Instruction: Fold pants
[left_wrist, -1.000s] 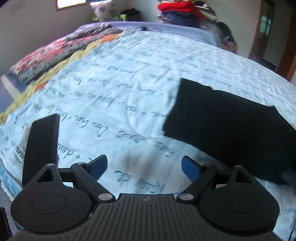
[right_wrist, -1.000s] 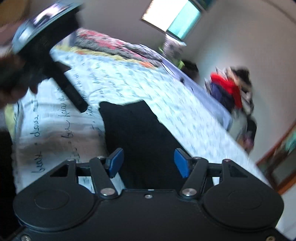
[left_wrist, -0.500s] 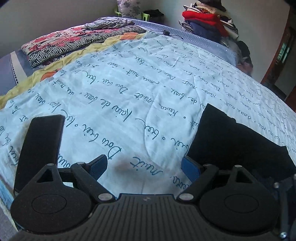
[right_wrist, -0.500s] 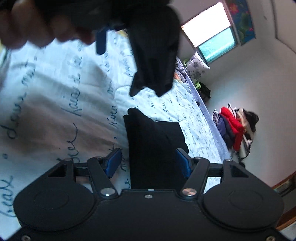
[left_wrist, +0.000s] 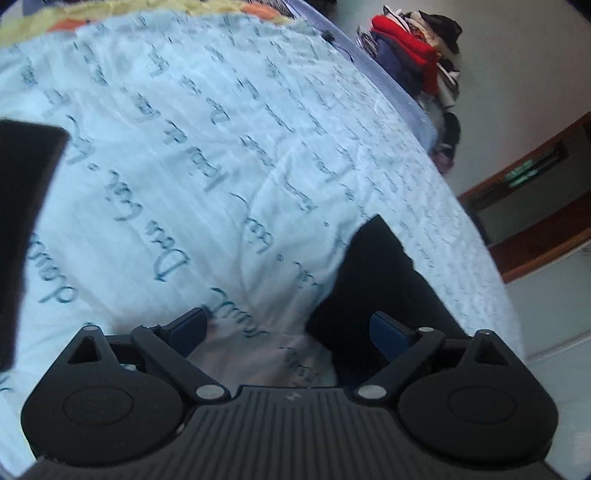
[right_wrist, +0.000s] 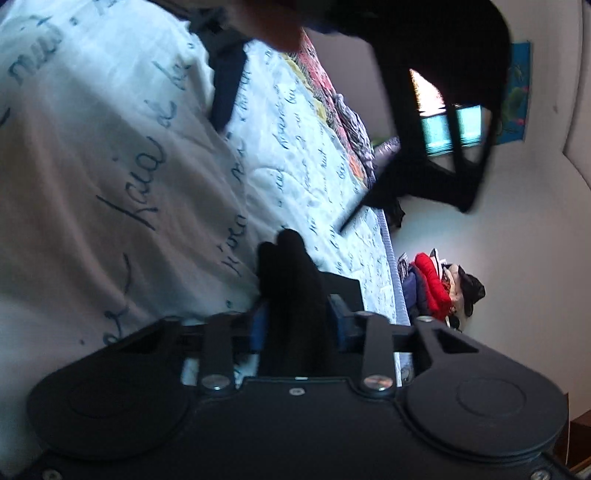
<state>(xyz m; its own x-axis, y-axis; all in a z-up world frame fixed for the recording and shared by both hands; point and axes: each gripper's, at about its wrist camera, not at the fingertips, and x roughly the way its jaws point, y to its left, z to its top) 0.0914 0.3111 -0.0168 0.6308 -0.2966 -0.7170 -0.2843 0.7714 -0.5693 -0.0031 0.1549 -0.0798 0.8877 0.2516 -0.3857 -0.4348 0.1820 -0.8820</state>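
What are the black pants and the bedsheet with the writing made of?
The pants look like soft, matte black cloth; they bunch between the right gripper pads. The exact fabric is unclear. The bedsheet looks like thin, pale blue woven cloth, maybe cotton: it wrinkles finely and has printed writing.

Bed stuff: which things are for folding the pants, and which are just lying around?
For the job:
- black pants
- right tongs, shut on the pants
- left tongs, open beside the pants
- bedsheet with writing, the folding surface

Just lying about:
- pile of clothes past the bed
- patterned blanket
- window
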